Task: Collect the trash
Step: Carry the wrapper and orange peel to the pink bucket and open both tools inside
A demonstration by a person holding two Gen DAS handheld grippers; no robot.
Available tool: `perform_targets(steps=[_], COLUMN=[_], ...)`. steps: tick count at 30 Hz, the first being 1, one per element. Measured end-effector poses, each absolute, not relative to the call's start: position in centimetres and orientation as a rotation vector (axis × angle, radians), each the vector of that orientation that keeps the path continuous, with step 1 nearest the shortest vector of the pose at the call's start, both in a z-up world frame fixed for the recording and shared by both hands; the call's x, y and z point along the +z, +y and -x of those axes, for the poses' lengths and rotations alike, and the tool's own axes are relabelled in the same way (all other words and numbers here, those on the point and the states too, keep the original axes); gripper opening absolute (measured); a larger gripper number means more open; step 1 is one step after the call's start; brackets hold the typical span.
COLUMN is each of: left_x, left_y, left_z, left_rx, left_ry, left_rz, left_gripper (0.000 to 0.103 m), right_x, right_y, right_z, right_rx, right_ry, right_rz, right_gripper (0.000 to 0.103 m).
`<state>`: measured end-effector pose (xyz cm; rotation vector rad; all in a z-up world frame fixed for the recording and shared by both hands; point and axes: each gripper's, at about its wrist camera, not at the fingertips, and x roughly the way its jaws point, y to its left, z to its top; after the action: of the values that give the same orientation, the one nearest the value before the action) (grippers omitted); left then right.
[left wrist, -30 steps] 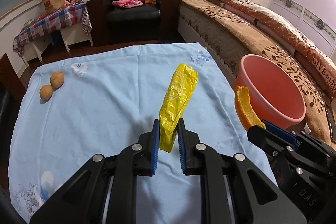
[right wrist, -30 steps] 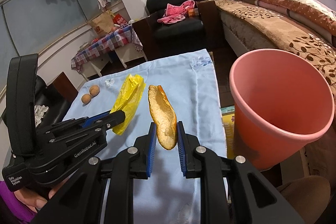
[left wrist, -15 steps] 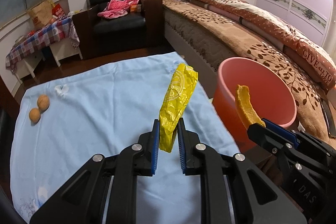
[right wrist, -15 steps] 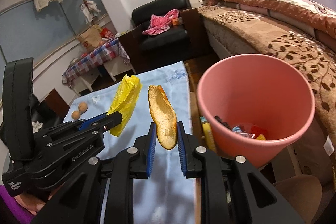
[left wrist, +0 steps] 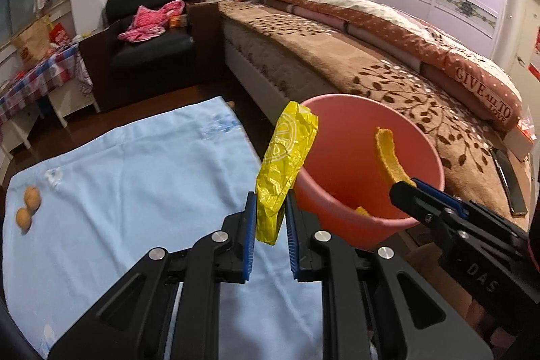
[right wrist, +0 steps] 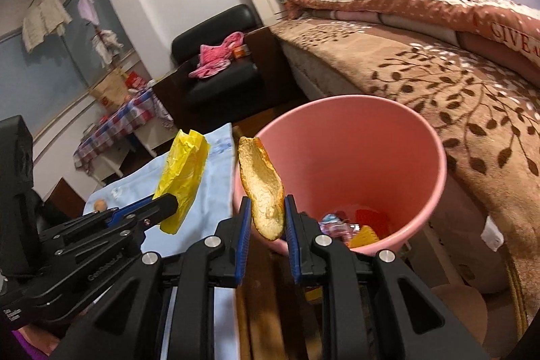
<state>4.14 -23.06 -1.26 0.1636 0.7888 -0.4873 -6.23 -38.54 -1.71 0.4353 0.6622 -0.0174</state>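
Note:
My left gripper (left wrist: 269, 218) is shut on a crumpled yellow wrapper (left wrist: 287, 164) that stands up between its blue pads, at the right edge of the blue-clothed table (left wrist: 135, 184) beside the pink bucket (left wrist: 357, 225). My right gripper (right wrist: 267, 218) is shut on a curved orange peel (right wrist: 261, 181), held over the near left rim of the pink bucket (right wrist: 398, 130). In the left wrist view the peel (left wrist: 388, 154) shows above the bucket's opening. Colourful trash (right wrist: 351, 225) lies at the bucket's bottom. The yellow wrapper (right wrist: 184, 171) appears left of the peel in the right wrist view.
Two walnuts (left wrist: 28, 206) lie at the table's far left. A bed (left wrist: 388, 63) with a brown leaf blanket runs along the right, close behind the bucket. A black armchair (left wrist: 152, 32) and a checked side table (left wrist: 33, 76) stand at the back.
Both grippers have swung right, off the table toward the bucket, each still holding its piece. The bucket now sits nearer the middle of both views and its inside shows.

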Motion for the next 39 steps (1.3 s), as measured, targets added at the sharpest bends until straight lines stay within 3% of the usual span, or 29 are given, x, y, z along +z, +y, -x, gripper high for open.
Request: perform_targets(steps=[18,39], left_x=[-3.3,-4.5], left_y=[-29.3,-31.0], left_z=[-5.7,-6.3], left_rx=[-0.597,-0.619], left_ry=[0.843,0.869], left_rz=[-0.202,-0.222], left_gripper=[0.016,0.016], right_x=[-4.2,-5.8], right_y=[-42.9,-44.2], right_z=[4.7,4.0], right_rx=[-0.106,-0.147], right_ry=[0.680,0.702], right_rz=[-0.483,-0.505], right_gripper=[0.019,0.020])
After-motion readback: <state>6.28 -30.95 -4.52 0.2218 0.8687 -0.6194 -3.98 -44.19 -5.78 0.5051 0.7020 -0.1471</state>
